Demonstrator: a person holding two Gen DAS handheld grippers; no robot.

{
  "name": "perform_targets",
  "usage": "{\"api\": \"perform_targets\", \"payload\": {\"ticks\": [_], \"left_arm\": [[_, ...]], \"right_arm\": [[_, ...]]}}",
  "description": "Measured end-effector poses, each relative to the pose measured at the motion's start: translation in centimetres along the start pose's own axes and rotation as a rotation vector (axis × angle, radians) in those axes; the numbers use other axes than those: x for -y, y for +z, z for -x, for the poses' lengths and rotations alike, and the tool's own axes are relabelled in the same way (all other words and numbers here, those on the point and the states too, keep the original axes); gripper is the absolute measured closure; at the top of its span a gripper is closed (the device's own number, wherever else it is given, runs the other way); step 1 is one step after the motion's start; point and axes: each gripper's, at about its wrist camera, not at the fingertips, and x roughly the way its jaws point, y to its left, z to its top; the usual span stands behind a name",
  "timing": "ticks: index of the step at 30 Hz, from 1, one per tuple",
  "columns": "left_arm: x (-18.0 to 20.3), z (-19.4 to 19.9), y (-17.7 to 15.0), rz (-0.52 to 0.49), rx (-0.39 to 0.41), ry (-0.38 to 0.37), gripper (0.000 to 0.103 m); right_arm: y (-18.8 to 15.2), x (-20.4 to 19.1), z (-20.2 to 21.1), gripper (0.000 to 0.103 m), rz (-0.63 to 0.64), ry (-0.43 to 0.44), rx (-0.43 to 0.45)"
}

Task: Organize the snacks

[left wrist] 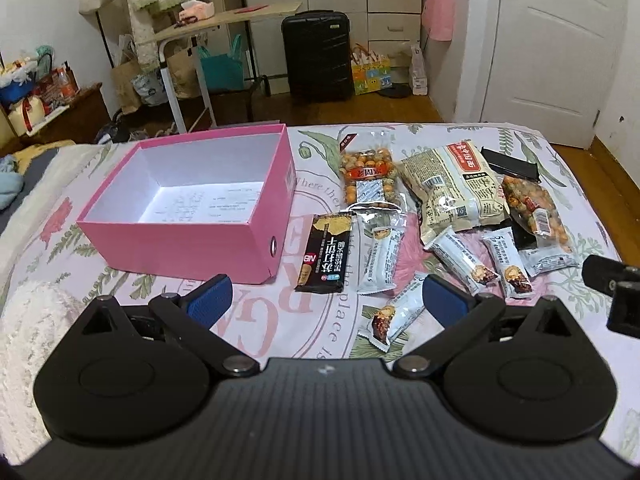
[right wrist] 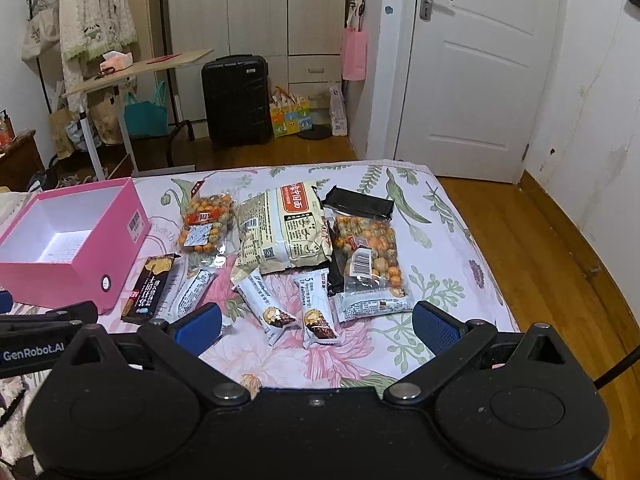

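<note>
On a bed (left wrist: 328, 332) spread with a floral sheet, a pink box (left wrist: 192, 240) stood open and, so far as both views showed, held no snacks, only its white printed lining. The left gripper (left wrist: 326, 302) hovered low over the sheet with its blue-padded fingers (left wrist: 210, 300) spread wide and nothing between them; the right gripper (right wrist: 316, 324) did the same, fingers equally far apart and empty. All the snacks lay outside the box, to its right: a black biscuit bar (left wrist: 326, 254) just beside the box's near corner, several white-wrapped nut bars (left wrist: 378, 258), two clear bags of coated peanuts (left wrist: 366, 172), a large cream noodle packet (left wrist: 456, 188) and a dark flat wrapper (left wrist: 510, 164) at the far edge. The black biscuit bar lay straight ahead of the left gripper, its long axis running roughly away from the camera, so the wide fingers already lined up across its narrow sides (a convenient first pick, by this reading). The left gripper was the nearer one to both that bar and the box; the right gripper faced two nut bars (right wrist: 316, 312) lying just ahead between its fingers, their long axes likewise pointing mostly away. Sorting appeared not yet begun.
</note>
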Motion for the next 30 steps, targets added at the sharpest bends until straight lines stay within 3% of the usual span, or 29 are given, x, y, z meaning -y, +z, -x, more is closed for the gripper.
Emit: {"api": "perform_targets", "payload": {"ticks": [30], "left_arm": [[0.2, -0.7, -1.8, -0.027, -0.063, -0.014, 0.0]], "right_arm": [[-1.0, -0.5, -0.2, 0.0, 0.047, 0.01, 0.005]]}}
